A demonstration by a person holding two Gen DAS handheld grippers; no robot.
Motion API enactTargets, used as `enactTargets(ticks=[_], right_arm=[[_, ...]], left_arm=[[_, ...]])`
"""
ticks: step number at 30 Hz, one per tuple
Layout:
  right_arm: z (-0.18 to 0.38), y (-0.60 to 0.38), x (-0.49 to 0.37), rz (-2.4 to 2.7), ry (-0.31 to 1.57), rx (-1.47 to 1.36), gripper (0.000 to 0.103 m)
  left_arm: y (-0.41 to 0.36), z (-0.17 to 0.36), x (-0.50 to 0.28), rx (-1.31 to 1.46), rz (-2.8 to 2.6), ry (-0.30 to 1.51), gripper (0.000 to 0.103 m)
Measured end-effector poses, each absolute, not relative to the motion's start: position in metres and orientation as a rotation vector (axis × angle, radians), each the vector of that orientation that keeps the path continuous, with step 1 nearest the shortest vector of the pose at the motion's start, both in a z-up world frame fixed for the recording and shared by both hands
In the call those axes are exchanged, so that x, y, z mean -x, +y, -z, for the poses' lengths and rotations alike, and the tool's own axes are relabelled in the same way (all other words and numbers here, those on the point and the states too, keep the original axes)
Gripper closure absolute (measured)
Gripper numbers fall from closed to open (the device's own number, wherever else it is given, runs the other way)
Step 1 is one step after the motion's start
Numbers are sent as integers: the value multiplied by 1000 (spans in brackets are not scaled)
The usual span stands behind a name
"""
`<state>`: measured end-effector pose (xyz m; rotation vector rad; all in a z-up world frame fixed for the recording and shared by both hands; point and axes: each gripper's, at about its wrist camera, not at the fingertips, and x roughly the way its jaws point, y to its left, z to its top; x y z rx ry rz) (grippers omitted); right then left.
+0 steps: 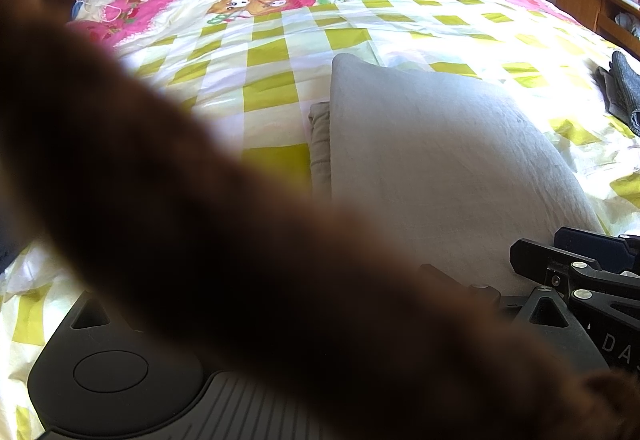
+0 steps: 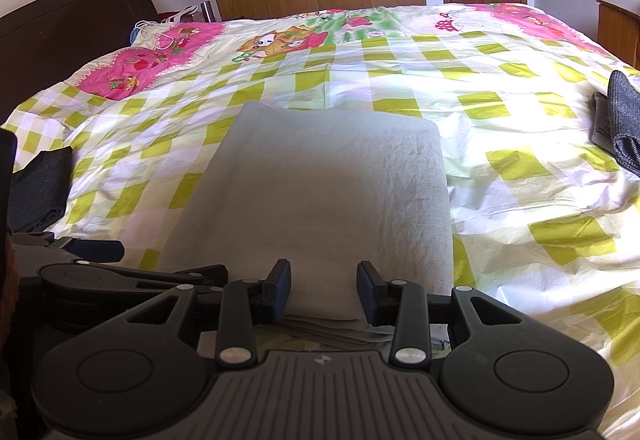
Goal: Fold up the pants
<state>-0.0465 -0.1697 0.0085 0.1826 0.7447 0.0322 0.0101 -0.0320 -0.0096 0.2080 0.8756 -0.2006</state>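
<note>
- Two grippers: your right gripper (image 2: 324, 290) has fingers spread around the folded pants (image 2: 316, 192) on the bed (image 2: 520, 144).
- Your left gripper's (image 1: 572, 268) finger state can't be told; lettering "DA" shows.

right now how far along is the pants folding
Mostly done: the grey pants lie as a neat rectangle on the checked bedspread, layers stacked at the near edge. In hand: nothing gripped; the right gripper is open astride that edge. Left gripper hidden by a brown blur. Left: perhaps a final fold, or setting aside.
</note>
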Motion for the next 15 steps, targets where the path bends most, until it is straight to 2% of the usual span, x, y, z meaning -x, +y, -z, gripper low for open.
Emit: enactTargets(ticks=[15], right_arm=[[-8, -170, 46, -32, 745, -182, 53]], left_arm=[[-32, 9, -10, -217, 194, 871, 1]])
